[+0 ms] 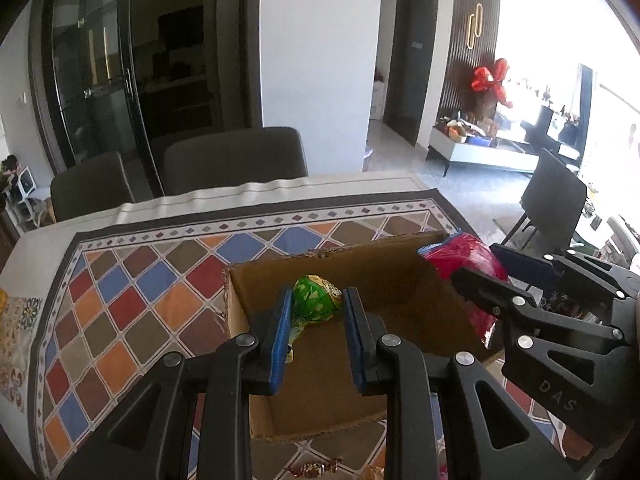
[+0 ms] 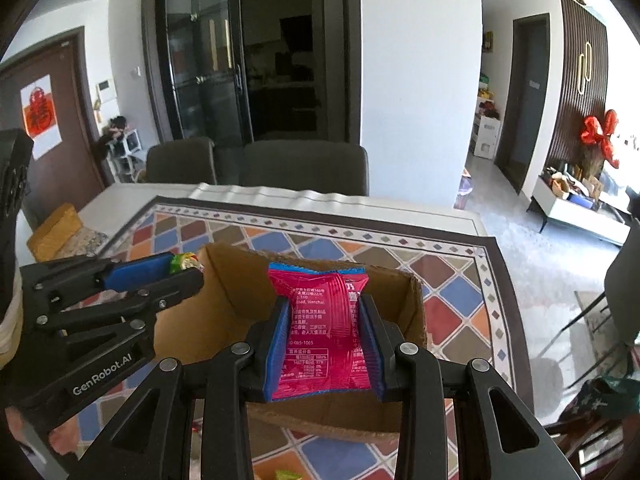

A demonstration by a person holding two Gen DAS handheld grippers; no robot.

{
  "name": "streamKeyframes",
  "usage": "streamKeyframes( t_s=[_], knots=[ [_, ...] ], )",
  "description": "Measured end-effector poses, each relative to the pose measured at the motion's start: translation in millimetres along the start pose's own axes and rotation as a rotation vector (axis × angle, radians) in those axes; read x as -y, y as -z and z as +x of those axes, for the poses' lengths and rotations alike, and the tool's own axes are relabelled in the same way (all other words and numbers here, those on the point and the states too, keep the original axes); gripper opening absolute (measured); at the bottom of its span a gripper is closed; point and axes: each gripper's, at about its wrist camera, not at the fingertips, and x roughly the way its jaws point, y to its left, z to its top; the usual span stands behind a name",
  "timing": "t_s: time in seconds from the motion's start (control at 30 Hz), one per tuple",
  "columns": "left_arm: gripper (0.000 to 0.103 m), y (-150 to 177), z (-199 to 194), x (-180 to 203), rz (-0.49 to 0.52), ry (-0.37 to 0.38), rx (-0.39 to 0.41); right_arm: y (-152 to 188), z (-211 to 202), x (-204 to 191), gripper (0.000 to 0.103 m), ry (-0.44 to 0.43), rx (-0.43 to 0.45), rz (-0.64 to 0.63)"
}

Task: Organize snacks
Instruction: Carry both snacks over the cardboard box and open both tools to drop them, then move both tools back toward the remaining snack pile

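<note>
- the left gripper [image 1: 316, 312] sits at 6 o'clock over the open cardboard box [image 1: 400, 280], its blue pads [image 1: 280, 336] pinching a green-wrapped snack [image 1: 318, 300].
- at 3 o'clock the right gripper [image 1: 500, 276] clamps a red packet [image 1: 468, 264] above the box's right wall.
- the box rests on a diamond-patterned cloth [image 1: 132, 280].
- two dark chairs [image 1: 236, 160] stand at 11 o'clock.

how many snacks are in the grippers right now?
2. Green snack in the left gripper, pink packet in the right gripper, both above the cardboard box.
</note>
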Motion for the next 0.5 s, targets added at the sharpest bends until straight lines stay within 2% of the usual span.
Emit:
streamKeyframes(
  t_s=[0.03, 0.13, 0.37, 0.5],
  knots=[
    [0.029, 0.9, 1.2, -0.3, -0.006, -0.006, -0.007, -0.3, 2.1, 0.7, 0.036, 0.005, -0.002, 0.000],
    [0.037, 3.2, -3.7, -0.2, -0.006, -0.016, 0.003, -0.2, 3.2, 6.8, 0.052, 0.029, -0.005, 0.015],
    [0.042, 23.2, -38.3, 17.0, 0.036, -0.079, 0.069, 16.9, -19.9, 10.3, 0.052, 0.011, 0.034, 0.027],
    [0.042, 32.4, -59.6, 23.7, 0.038, -0.072, 0.100, 27.4, -42.1, 5.5, 0.053, -0.006, 0.071, 0.022]
  ],
)
